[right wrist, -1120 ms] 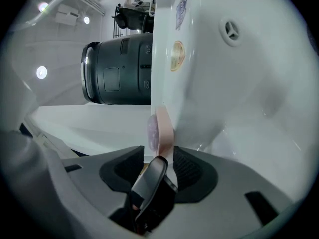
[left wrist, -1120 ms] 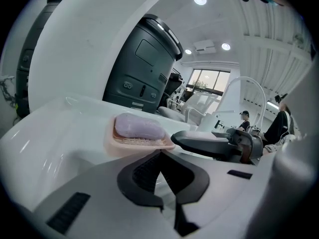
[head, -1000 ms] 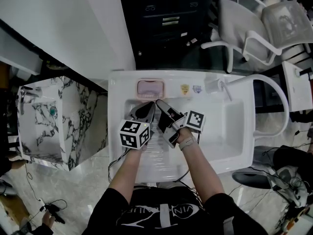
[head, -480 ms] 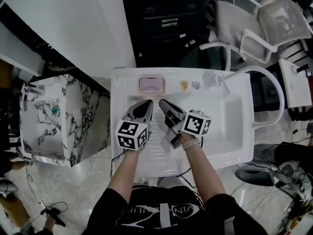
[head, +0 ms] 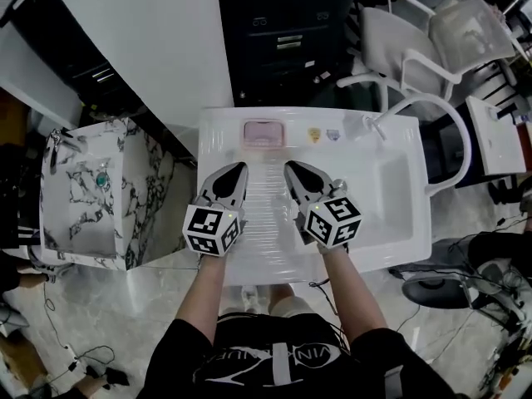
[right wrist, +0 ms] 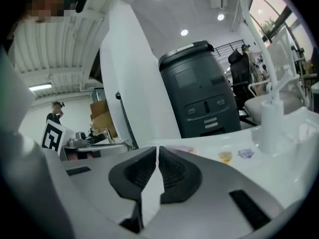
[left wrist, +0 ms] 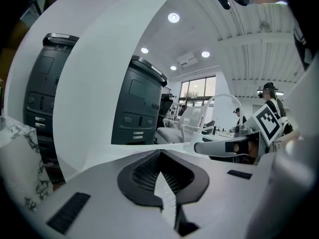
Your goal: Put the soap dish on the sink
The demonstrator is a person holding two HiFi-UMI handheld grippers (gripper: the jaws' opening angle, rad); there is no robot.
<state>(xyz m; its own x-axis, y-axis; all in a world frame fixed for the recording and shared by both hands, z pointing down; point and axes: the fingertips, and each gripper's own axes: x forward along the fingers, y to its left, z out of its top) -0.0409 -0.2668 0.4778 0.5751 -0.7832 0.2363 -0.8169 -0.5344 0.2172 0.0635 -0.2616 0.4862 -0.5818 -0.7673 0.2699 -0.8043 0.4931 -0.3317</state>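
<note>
The soap dish (head: 263,132) is a small pink tray on the back ledge of the white sink (head: 397,241). It lies beyond the tips of both grippers, roughly between them and touching neither. The head view is too distant to show whether anything is in it. In the right gripper view only a pink sliver (right wrist: 182,148) shows over the jaw's edge, and in the left gripper view that gripper's own grey body blocks the ledge. The left gripper (head: 240,169) has its jaws together (left wrist: 159,154) with nothing between them. The right gripper (head: 292,168) has just been closing, and its jaws now meet on nothing (right wrist: 157,149). Both are held over the ribbed part of the basin, and the cubes and forearms cover much of it. Beyond the right gripper and to its right are two small stickers (head: 323,134), their print too small to read, and then a white tap (head: 374,125) with a curved white pipe (head: 453,144) arching off the sink's far end. To the left of the left gripper, apart from the white sink, stands a marble-patterned washstand (head: 91,191). Behind the ledge are a white panel (head: 158,40) and a dark cabinet (head: 291,32), with pale chairs (head: 432,48) further right, cut off by the frame. The floor (head: 125,306) is pale and glossy, with thin cables trailing over it.
</note>
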